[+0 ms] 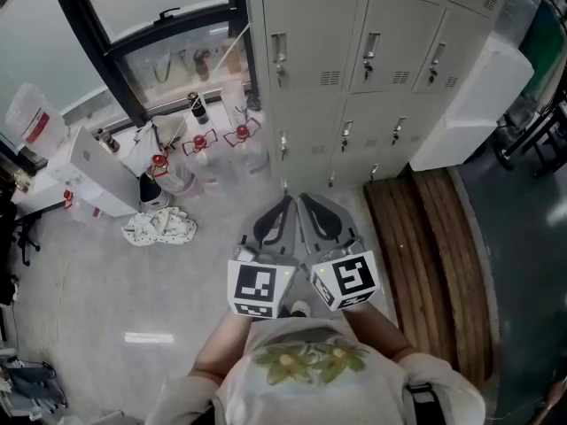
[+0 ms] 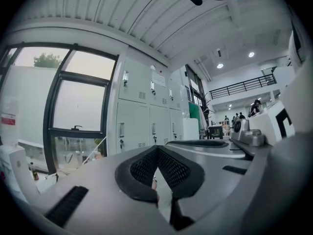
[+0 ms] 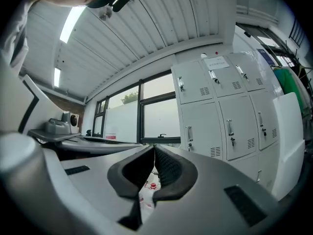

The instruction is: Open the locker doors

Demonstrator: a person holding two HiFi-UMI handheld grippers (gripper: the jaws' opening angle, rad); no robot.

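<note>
Lockers [image 1: 372,69] well apart from closed fingers [image 1: 273,223]

Head view steeply down; gripper views level, share lockers [image 1: 314,34].

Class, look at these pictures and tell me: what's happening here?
A person stands facing a bank of grey lockers, holding a claw in each hand. The left claw and right claw are both shut and empty, held level, short of the lockers. Every locker door in view is closed.
</note>
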